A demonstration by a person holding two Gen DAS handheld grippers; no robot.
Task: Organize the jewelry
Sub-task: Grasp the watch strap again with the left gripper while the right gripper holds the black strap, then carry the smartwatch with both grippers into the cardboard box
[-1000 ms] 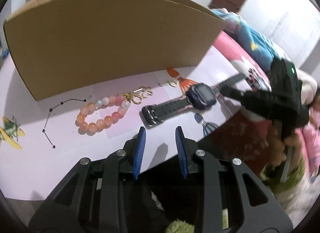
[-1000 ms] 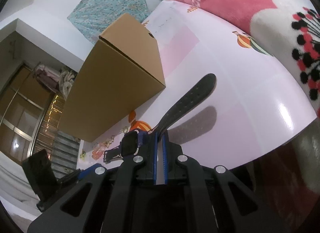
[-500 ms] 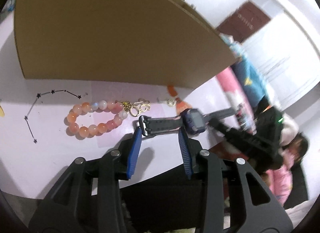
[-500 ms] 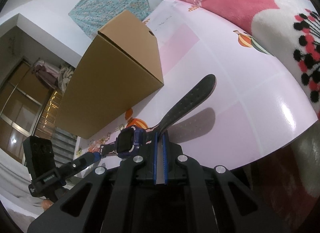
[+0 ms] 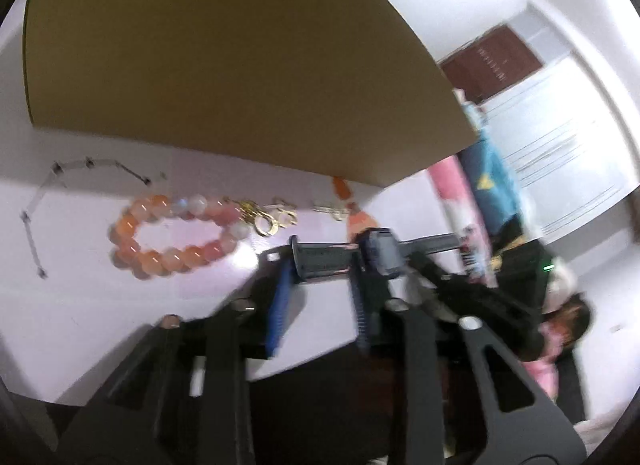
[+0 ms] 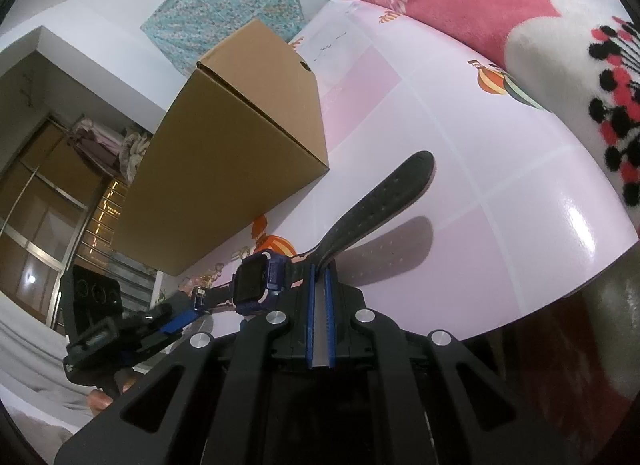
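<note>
Left gripper point(image 5: 320, 265): pitched downward and rolled, jaws just closing, a strap between the blue pads, contact not discernible through blur. Right gripper point(image 6: 319, 269): pitched downward, jaws clamped on a strap running toward 1 o'clock.

one watch point(image 5: 380, 251), one bead bracelet point(image 5: 176, 235), one cardboard box point(image 5: 224, 65)

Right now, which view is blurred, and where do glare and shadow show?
Left wrist view: motion-smeared throughout, bead bracelet and watch soft-edged. Right wrist view: sharp; bright glare on the glossy pink table near its edge, and a dark shadow under the raised watch strap.
</note>
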